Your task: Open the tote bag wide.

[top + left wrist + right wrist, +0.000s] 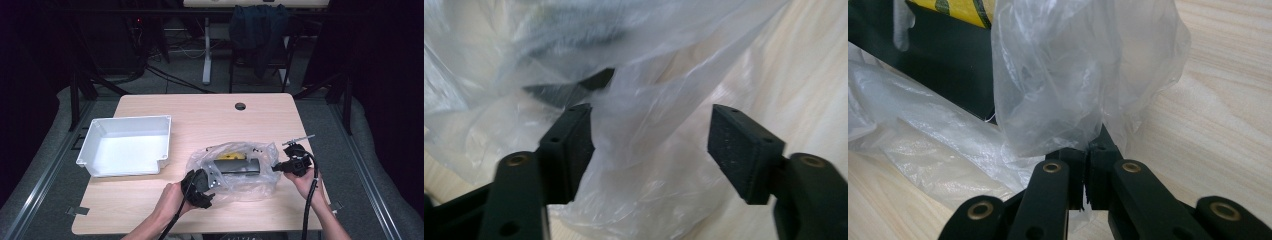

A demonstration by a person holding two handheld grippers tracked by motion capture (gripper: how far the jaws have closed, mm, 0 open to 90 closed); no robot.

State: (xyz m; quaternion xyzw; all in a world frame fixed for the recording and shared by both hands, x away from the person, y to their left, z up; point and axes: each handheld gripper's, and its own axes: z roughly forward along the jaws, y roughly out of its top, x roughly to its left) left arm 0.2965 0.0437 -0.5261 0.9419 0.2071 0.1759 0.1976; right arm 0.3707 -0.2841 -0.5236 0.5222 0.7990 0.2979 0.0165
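A crumpled clear plastic bag (235, 170) holding a long black box with a yellow label (236, 165) lies near the front edge of the light wooden desk (200, 115), right of centre. The right gripper (1087, 172) is clamped on the bag's right end, while the left gripper (651, 150) stands apart around loose film at its left end. A shallow white plastic tray (125, 146) sits well apart toward the left edge, with bare desk behind the bag.

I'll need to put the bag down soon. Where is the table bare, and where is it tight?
Bare wood lies across the far part of the table, between the white bin and the cable hole, and along the near edge left of the left gripper. It is crowded near right, where the plastic bag sits between both grippers, the right gripper pinching it.
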